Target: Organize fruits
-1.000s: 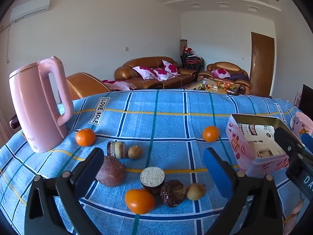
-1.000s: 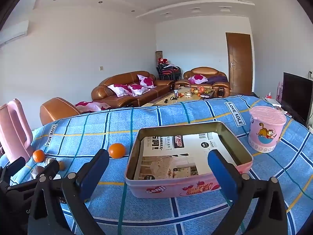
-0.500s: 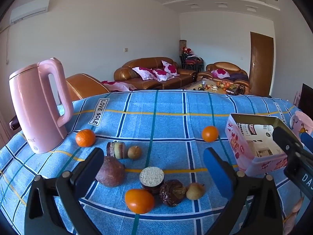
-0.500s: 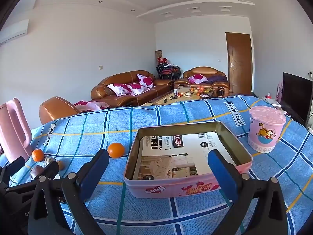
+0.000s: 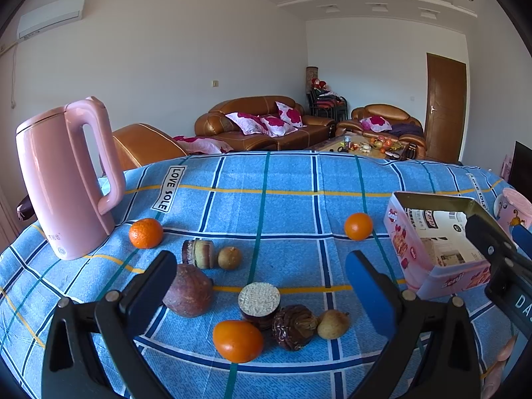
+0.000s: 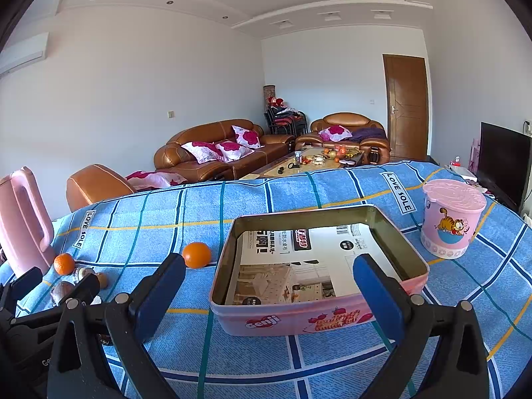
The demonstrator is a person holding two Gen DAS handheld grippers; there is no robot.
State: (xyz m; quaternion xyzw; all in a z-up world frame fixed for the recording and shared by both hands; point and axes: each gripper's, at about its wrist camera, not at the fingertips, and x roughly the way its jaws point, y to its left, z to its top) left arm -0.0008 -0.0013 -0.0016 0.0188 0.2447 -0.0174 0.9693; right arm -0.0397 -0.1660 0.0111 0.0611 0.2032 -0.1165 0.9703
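Fruits and small cakes lie scattered on the blue checked tablecloth. Nearest my open left gripper [image 5: 262, 282] are an orange [image 5: 237, 340], a dark red round fruit [image 5: 189, 291], a small pear [image 5: 333, 323] and a chocolate cake [image 5: 294, 327]. Two more oranges [image 5: 145, 232] [image 5: 358, 226] sit farther back. A pink tin box [image 6: 319, 266], lined with printed paper, stands in front of my open right gripper [image 6: 269, 286]. One orange [image 6: 197, 255] rests just left of the box. Neither gripper holds anything.
A tall pink kettle [image 5: 66, 176] stands at the table's left. A pink lidded cup [image 6: 452, 217] with a cartoon cat is right of the tin. Round cakes [image 5: 259, 301] [image 5: 198, 253] and a small brown fruit [image 5: 229, 257] lie among the fruit. Sofas stand beyond the table.
Both grippers have drifted very slightly; the scene shifts a little in each view. Nothing on the table has moved and both grippers stay open.
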